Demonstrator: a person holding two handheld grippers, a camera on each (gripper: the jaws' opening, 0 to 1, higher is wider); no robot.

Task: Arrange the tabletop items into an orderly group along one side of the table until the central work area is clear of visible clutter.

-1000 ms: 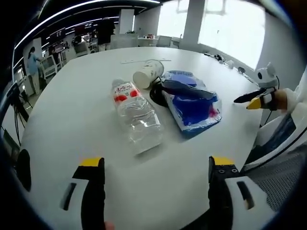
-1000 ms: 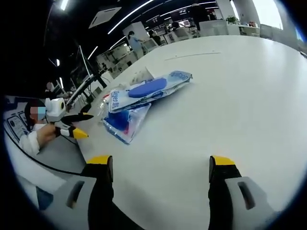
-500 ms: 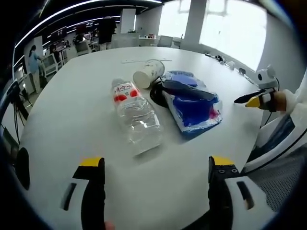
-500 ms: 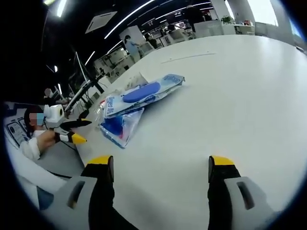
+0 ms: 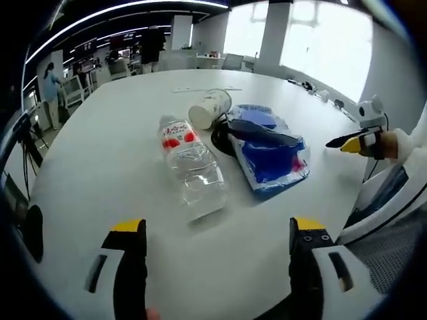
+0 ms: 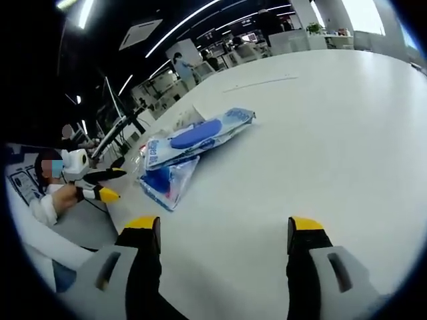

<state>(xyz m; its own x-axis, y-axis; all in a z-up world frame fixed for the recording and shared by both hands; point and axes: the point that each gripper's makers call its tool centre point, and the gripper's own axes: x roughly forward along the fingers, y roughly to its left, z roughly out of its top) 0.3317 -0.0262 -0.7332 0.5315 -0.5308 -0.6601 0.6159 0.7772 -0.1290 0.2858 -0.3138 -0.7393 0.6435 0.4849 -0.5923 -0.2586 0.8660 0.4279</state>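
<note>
Opening stage of the tidying task. The left gripper hovers above the near edge of the white table, its jaws set wide apart with nothing between them; the right gripper hangs over a bare stretch of the same table, jaws likewise wide and empty. Neither touches any item, so the step in hand is judged to be the approach before a first pick. In the left gripper view, three things lie clustered out from the near edge, toward the table's middle. A clear plastic bottle lies on its side, its long axis running from the near edge toward the far edge; which end bears the cap cannot be told. Just beyond it a paper cup lies tipped over, mouth turned toward the bottle and the camera. Beside both, toward the table's right edge, rests a blue plastic packet, partly over a dark round opening in the tabletop; the right gripper view presents the packet edge-on, near the table's edge. The next move probably calls for the left gripper to descend with its jaws across the bottle's barrel, square to the long axis, since a rounded body may roll away from an oblique grasp.
</note>
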